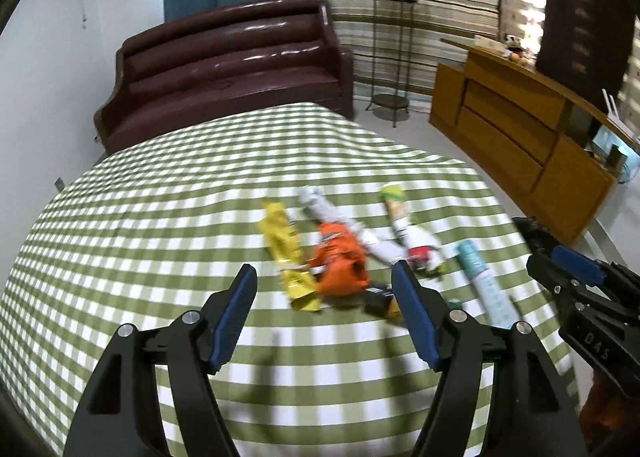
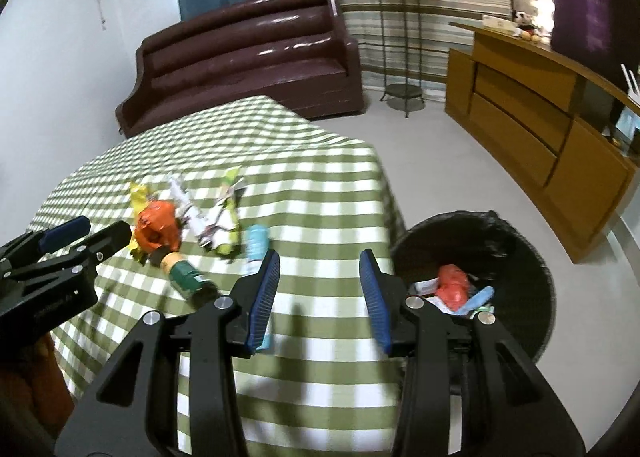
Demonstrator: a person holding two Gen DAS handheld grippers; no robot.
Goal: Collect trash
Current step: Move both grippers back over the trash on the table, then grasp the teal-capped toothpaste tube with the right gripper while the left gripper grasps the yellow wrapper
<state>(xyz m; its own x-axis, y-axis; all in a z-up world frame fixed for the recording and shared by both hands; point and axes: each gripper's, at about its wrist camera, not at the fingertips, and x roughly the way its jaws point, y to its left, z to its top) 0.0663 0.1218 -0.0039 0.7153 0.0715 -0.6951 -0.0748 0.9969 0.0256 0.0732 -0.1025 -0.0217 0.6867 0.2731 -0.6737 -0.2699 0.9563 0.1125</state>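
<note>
Between pickups, judging by scene. Left gripper (image 1: 324, 289) spread wide, empty, aimed at crumpled orange plastic wrapper (image 1: 340, 261) just ahead of tips on green-white checked tablecloth (image 1: 160, 197); yellow foil wrapper (image 1: 286, 253) beside it, to left. Right gripper (image 2: 320, 277) part-spread, nothing pinched; pale blue tube (image 2: 256, 243) just past left tip. Black wicker bin w/ liner (image 2: 532, 265) to right, already holding some trash. Next, prob: drop onto orange wrapper, pinch, carry to bin.

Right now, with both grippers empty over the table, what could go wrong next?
The wrappers lie bunched: closing on the orange wrapper could drag the yellow wrapper along. The blue tube sits near the table's edge and could be knocked off. The bin stands below that edge, so a loose drop may miss.
</note>
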